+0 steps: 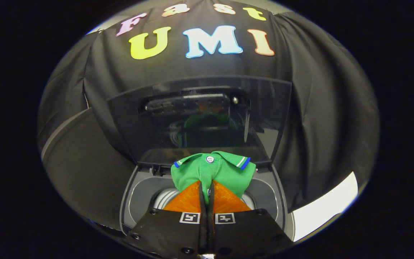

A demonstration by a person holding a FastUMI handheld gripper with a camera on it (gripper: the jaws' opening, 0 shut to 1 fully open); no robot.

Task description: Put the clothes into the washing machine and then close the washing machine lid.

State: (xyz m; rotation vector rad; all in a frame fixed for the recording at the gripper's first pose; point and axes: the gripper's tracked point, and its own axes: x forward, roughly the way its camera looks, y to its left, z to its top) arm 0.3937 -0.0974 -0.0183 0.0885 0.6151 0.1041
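Observation:
A green polo shirt (212, 169) with a white button and blue-striped collar hangs bunched from my gripper (207, 189), whose two orange fingers (189, 201) are shut on its cloth. The shirt is held over the open top of a grey washing machine (140, 190). Below the fingers shows part of the metal drum (164, 198). The dark glass lid (199, 118) stands raised upright behind the shirt and mirrors the shirt faintly.
Black cloth drapes behind the machine and on both sides of it. A dark rounded panel (84, 162) sits to the left of the machine. A bright white surface (325, 207) lies to its right.

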